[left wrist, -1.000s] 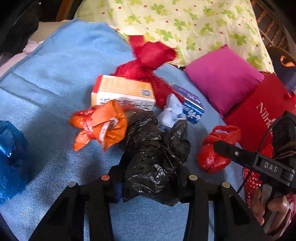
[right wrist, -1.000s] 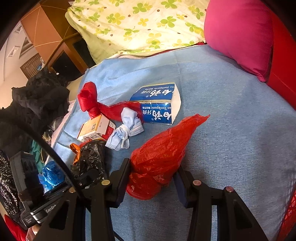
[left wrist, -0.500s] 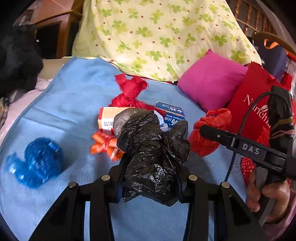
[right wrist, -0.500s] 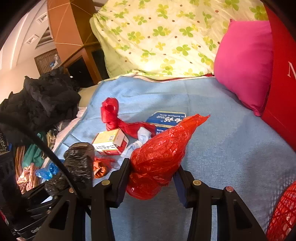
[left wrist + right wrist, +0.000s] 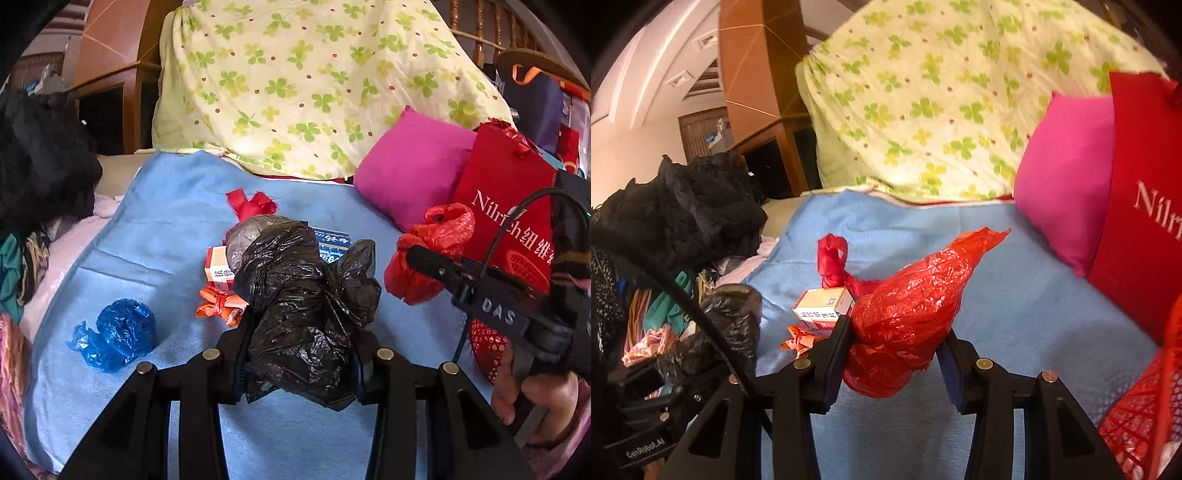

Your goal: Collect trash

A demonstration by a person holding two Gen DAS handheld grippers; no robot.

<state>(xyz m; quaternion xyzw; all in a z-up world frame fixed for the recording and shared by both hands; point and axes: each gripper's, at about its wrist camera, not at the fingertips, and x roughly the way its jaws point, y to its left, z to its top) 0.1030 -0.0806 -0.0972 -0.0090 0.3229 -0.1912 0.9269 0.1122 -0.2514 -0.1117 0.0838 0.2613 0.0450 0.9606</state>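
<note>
My left gripper is shut on a crumpled black plastic bag and holds it above the blue blanket. My right gripper is shut on a crumpled red plastic bag, also raised; that bag also shows in the left wrist view. On the blanket lie a blue plastic bag, an orange wrapper, a small orange-and-white box, a red ribbon-like bag and a blue toothpaste box, partly hidden behind the black bag.
A red mesh basket stands at the right, beside a red paper bag. A magenta pillow and a clover-print quilt lie at the back. Dark clothes are piled at the left.
Both grippers have lifted with their bags and pulled back from the trash pile. The views now look more level across the bed. The red mesh basket has come into the right wrist view.
</note>
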